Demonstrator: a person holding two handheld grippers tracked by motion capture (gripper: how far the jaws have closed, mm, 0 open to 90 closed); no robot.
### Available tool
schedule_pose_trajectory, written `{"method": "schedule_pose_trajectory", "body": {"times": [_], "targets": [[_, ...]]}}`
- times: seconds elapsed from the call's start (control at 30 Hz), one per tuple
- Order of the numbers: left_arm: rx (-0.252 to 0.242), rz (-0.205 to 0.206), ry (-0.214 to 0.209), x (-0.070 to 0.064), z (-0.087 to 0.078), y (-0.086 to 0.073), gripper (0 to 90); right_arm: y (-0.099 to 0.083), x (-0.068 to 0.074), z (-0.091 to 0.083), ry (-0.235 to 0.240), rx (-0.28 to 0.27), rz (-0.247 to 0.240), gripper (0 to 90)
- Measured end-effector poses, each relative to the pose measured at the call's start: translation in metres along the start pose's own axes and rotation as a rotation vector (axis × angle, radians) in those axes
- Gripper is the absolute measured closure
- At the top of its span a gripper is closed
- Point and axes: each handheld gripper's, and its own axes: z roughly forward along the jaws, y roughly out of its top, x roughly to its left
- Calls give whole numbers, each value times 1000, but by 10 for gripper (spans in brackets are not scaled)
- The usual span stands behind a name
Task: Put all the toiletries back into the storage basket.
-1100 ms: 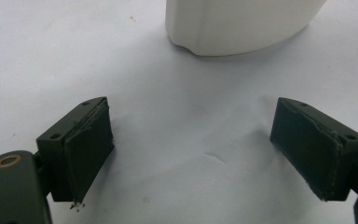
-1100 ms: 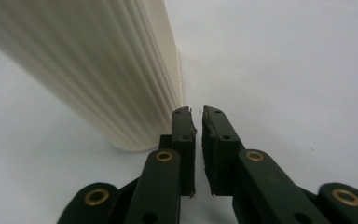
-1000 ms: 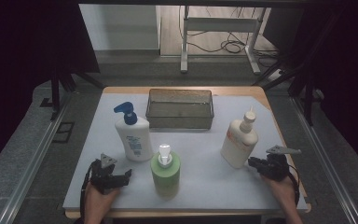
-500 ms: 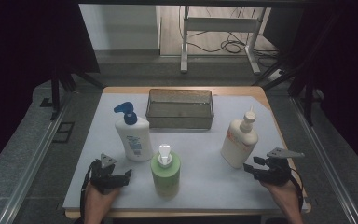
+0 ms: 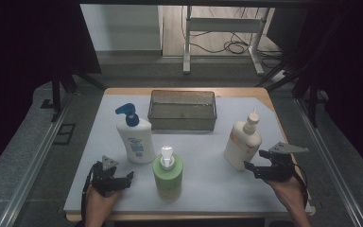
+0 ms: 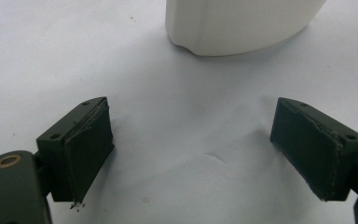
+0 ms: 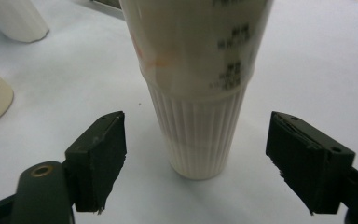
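On the white mat's right side, our cream bottle (image 5: pixel 242 145) stands upright, its ribbed base (image 7: pixel 196 135) centred ahead of our right gripper (image 5: pixel 257 162), whose jaws are spread wide, one to each side and clear of it. Our left gripper (image 5: pixel 123 178) rests near the front left edge, jaws likewise spread, empty, aimed at the white pump bottle (image 5: pixel 134 137). Between them stands the green bottle (image 5: pixel 168 171); behind, a mesh tray (image 5: pixel 182 122).
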Motion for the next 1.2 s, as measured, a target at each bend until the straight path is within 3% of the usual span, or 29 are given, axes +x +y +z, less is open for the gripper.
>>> {"method": "schedule_pose_trajectory", "body": {"times": [0.4,0.7,0.97,1.2], "targets": [[0,0,0,0,0,0,124,25,4,6,-8,-43,-30,180],[1,1,0,0,0,0,124,40,5,14,-24,-41,-51,185],[0,1,0,0,0,0,124,47,4,21,-31,-48,-41,225],[0,0,0,0,0,0,124,51,5,23,-33,-44,-34,322]]}}
